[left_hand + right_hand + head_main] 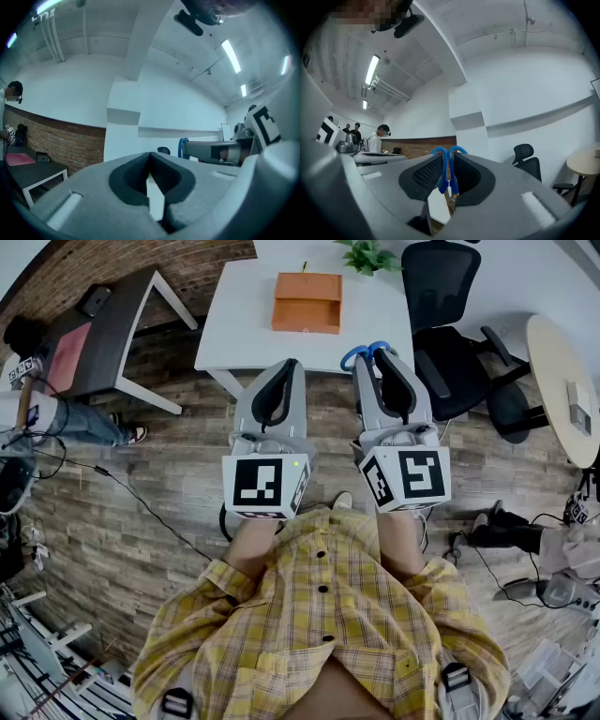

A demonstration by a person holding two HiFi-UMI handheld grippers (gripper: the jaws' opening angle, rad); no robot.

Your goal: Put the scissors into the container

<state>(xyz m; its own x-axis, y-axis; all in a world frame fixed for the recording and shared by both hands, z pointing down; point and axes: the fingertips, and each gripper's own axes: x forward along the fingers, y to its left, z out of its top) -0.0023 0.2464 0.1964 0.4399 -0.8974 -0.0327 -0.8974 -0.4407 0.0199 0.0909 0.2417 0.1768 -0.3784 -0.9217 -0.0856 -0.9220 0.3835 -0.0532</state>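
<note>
Head view: right claw (382,354) clamped on scissors (354,357), blue handles poking out at its tip. Left claw (286,364) is just beside it at 9 o'clock. Orange container (307,303) sits on the white bench (234,306) at 12 o'clock, well apart.

Left gripper view: jaws pressed together, nothing between.

Right gripper view: jaws tight on the scissors' blue handles.

Step looks like the carry. Next: reach over the container, then let go.
</note>
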